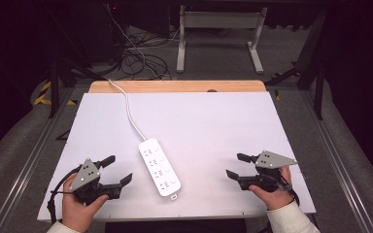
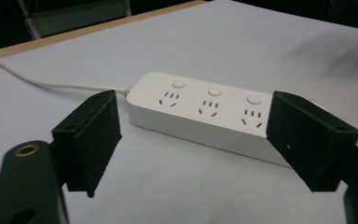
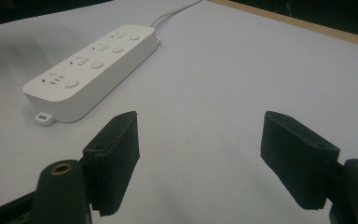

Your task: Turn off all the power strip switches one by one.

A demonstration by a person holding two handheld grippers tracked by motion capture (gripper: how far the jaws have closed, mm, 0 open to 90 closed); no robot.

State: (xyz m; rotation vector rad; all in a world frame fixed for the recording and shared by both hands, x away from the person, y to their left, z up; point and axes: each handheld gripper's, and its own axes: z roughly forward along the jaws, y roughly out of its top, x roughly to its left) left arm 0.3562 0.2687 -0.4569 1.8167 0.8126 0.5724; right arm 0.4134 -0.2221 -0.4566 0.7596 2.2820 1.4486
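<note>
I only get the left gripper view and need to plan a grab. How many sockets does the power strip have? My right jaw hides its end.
Observer: Four; the right gripper view shows the whole power strip with four socket groups, each with a button.
Operator: Anything at the hidden end?
Observer: Yes, a small white tab sticks out from that end at table level.
Operator: Where is the right gripper?
Observer: In the high view the right gripper sits right of the strip, jaws open and empty, apart from it.
Operator: And the cord?
Observer: The cord runs from the strip's far end across the table and off its far edge.
</note>
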